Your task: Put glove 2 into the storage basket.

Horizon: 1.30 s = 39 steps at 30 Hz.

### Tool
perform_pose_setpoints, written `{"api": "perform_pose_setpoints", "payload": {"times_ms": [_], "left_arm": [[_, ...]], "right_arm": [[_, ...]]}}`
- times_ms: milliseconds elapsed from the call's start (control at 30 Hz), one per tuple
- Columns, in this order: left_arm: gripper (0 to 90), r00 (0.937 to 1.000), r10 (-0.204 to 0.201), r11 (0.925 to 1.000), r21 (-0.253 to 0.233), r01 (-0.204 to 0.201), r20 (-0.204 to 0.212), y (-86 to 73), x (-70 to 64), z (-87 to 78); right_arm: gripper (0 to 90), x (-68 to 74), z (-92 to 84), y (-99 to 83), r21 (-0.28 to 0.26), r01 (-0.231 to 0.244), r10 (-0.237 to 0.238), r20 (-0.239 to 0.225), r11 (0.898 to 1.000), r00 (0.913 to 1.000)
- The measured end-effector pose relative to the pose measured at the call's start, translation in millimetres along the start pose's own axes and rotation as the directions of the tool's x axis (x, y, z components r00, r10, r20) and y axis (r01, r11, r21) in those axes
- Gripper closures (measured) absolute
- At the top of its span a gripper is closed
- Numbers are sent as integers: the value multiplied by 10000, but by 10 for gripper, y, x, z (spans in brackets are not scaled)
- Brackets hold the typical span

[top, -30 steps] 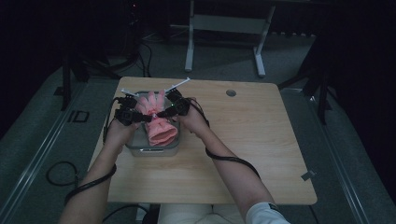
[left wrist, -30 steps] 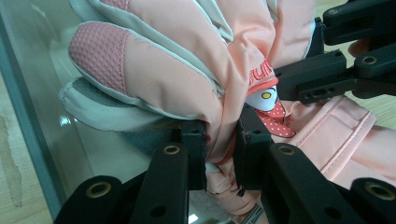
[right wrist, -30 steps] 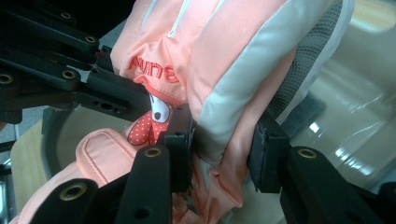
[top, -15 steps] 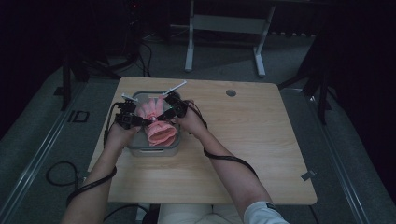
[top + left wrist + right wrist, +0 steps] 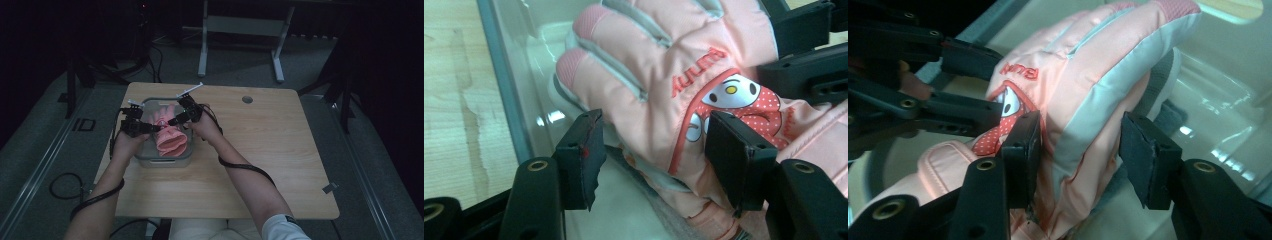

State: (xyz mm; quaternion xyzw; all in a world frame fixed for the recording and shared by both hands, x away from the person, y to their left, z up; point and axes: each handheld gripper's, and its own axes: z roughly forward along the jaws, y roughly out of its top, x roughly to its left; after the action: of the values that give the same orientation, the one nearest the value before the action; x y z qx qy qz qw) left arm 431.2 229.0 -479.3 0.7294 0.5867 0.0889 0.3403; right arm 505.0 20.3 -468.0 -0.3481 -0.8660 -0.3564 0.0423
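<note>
A pink padded glove [image 5: 170,137] with a cartoon patch lies in a clear plastic bin [image 5: 150,161] at the table's left. My left gripper [image 5: 146,128] reaches in from the left and my right gripper [image 5: 176,120] from the right. In the left gripper view the glove [image 5: 664,75] sits between the jaws of my left gripper [image 5: 656,155], which have just been opening; the left pad stands clear of it. In the right gripper view the glove's edge [image 5: 1083,100] lies between the jaws of my right gripper [image 5: 1080,155], also just opening, with a gap at the right pad.
The bin's transparent wall [image 5: 504,90] runs close beside my left jaw. The wooden table [image 5: 260,165] stretches bare to the right, with a round cable hole [image 5: 247,99] at the back. A desk frame [image 5: 240,30] stands on the floor beyond.
Both hands stay over the bin. The jaws on each side have spread apart and the glove has settled lower into the bin.
</note>
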Motion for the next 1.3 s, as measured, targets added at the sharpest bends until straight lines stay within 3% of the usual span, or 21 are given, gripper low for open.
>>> {"api": "perform_pose_setpoints", "payload": {"times_ms": [167,433,633,733,767,800,900,967,1100,1300], "left_arm": [[401,9998,79,9994,-345,-86,-204,29,-21,-94],[401,10000,69,9975,-697,-70,-21,55,-31,-221],[395,9995,296,9950,-957,-283,116,62,-125,-331],[322,9994,348,9944,-993,-354,-72,67,-183,-360],[322,9977,640,9937,-940,-618,210,62,-236,-376],[233,9977,658,9934,-948,-642,146,59,-260,-379],[139,9953,944,9910,-978,-917,229,54,-318,-391],[134,9956,938,9885,-1196,-924,64,51,-339,-415],[34,9948,1017,9808,-1668,-1013,-59,32,-384,-461],[12,9916,1284,9779,-1682,-1238,162,-11,-479,-484]], "right_arm": [[501,46,-65,29,-197,120,-122,-118,9997,9999],[486,95,-137,50,-299,298,-303,-168,9991,9994],[428,116,-244,57,-425,453,-467,-340,9981,9983],[394,132,-270,54,-486,563,-581,-372,9972,9976],[363,143,-284,43,-520,660,-686,-503,9965,9964],[315,158,-305,13,-627,932,-967,-558,9937,9938],[276,155,-344,-29,-727,1054,-1107,-731,9918,9912],[266,144,-381,-54,-862,994,-1060,-758,9913,9915],[252,120,-470,-109,-1120,1236,-1319,-695,9860,9888],[202,77,-604,-214,-1269,1578,-1679,-740,9793,9830]]}}
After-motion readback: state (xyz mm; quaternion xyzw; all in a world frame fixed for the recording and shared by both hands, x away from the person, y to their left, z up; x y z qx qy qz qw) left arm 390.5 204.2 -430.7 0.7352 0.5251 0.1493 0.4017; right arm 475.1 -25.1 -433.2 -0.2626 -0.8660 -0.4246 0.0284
